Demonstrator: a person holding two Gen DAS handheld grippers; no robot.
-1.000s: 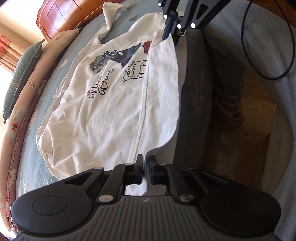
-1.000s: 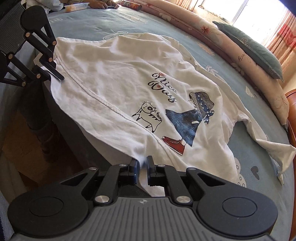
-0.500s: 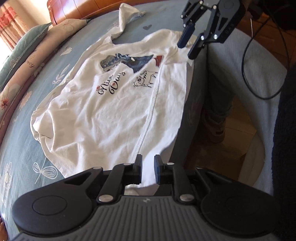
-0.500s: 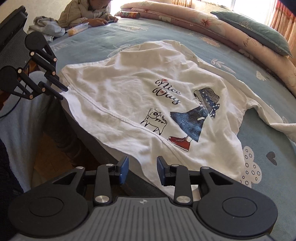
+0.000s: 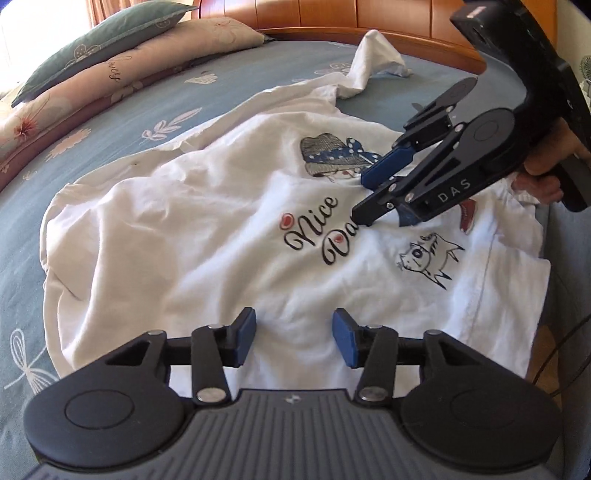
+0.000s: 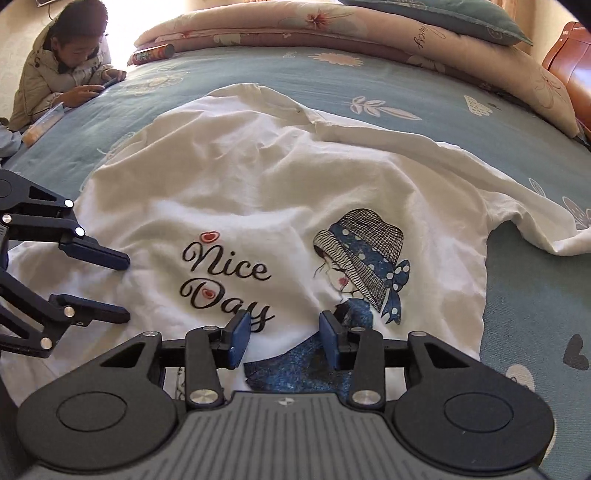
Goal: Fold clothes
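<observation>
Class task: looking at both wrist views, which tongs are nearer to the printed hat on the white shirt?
Right. The right tongs hover over the print just below the hat; the left tongs hover open beyond the "Nice Day" lettering on the shirt.

Shirt print partly behind gripper

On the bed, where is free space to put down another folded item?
Bare blue sheet lies right of the white shirt, and a strip between shirt and pillows. Crowded: the far-left corner with a person, and above the shirt's print.
</observation>
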